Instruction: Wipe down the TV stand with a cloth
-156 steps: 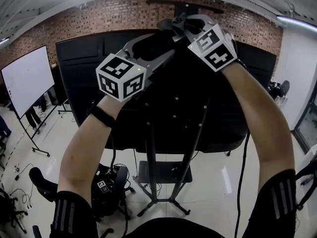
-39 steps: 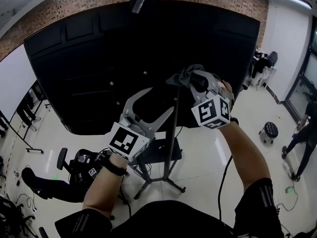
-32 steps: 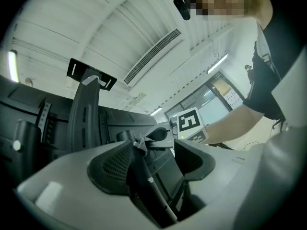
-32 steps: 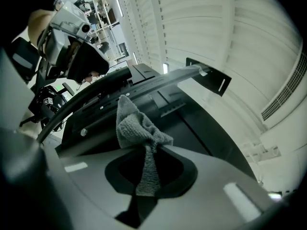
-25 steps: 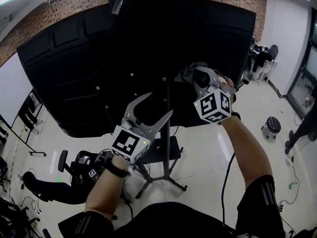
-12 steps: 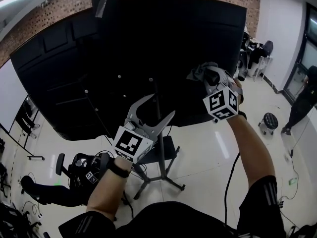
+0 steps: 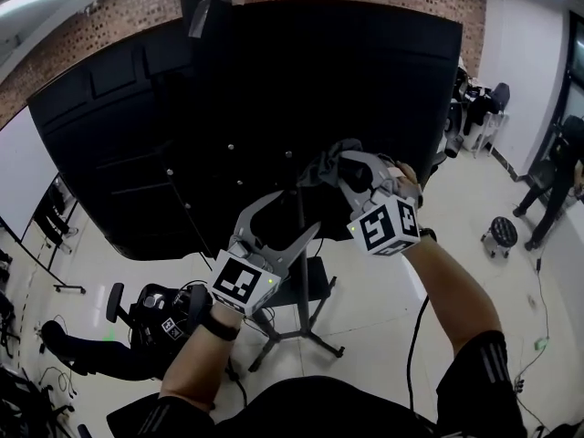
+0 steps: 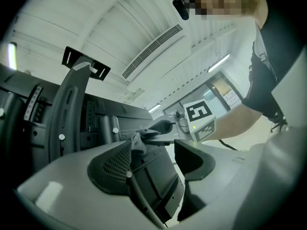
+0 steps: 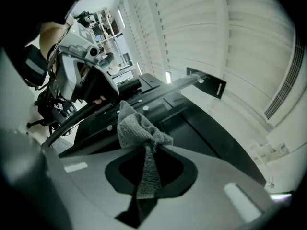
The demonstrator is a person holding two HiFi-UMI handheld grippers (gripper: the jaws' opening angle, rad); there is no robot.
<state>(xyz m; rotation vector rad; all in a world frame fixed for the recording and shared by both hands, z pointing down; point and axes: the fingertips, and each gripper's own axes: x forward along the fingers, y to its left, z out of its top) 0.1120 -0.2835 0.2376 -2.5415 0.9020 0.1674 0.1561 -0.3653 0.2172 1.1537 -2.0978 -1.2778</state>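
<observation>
Since half a second before, the right gripper had swung left and a little lower, carrying the cloth from the right part of the TV's back toward the middle, while the left gripper had hardly shifted. The black back of the TV filled most of the head view, tilted, with small screws dotted over it. Below it the TV stand ran down as a thin dark pole to splayed legs on the pale floor. The right gripper was clamped on the grey cloth, whose bunched end stuck out past the jaws and lay against the TV's back just above the pole. The left gripper hung lower and to the left, jaws wide apart with nothing between them, pointing up at the panel.
</observation>
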